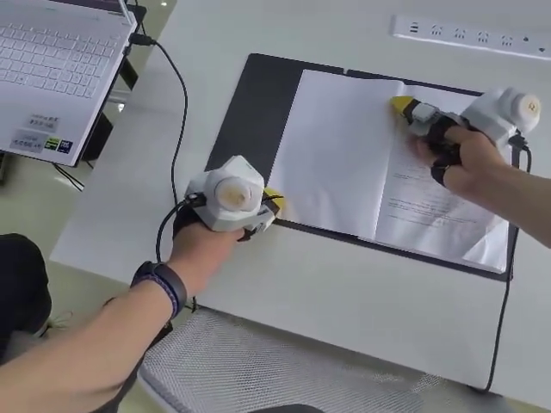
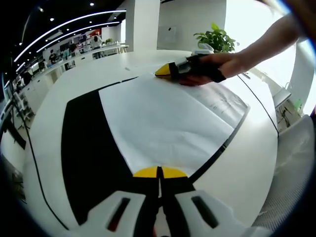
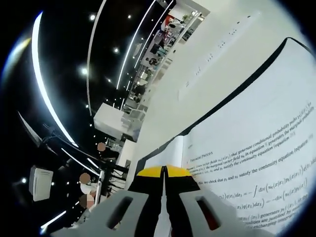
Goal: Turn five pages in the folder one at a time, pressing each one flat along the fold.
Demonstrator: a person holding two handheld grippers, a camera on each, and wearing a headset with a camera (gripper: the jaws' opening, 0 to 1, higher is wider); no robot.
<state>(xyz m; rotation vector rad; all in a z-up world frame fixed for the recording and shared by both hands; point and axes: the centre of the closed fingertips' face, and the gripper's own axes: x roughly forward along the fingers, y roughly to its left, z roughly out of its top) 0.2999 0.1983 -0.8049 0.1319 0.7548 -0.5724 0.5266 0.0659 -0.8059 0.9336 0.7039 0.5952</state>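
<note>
An open black folder [image 1: 250, 112] lies on the white table, with a blank turned page [image 1: 340, 151] on the left and a printed page [image 1: 430, 206] on the right. My left gripper [image 1: 274, 205] is shut, its yellow tips resting at the near bottom edge of the blank page [image 2: 163, 118]. My right gripper [image 1: 403, 105] is shut too, its tips pressing on the paper near the top of the fold. In the right gripper view the yellow tips [image 3: 163, 172] lie on the printed page [image 3: 256, 143] next to the fold.
A laptop [image 1: 56, 69] sits at the far left with a black cable [image 1: 176, 112] running down to the left gripper. A white power strip [image 1: 469, 36] lies along the far edge. A mesh chair seat [image 1: 258, 361] is below the table's near edge.
</note>
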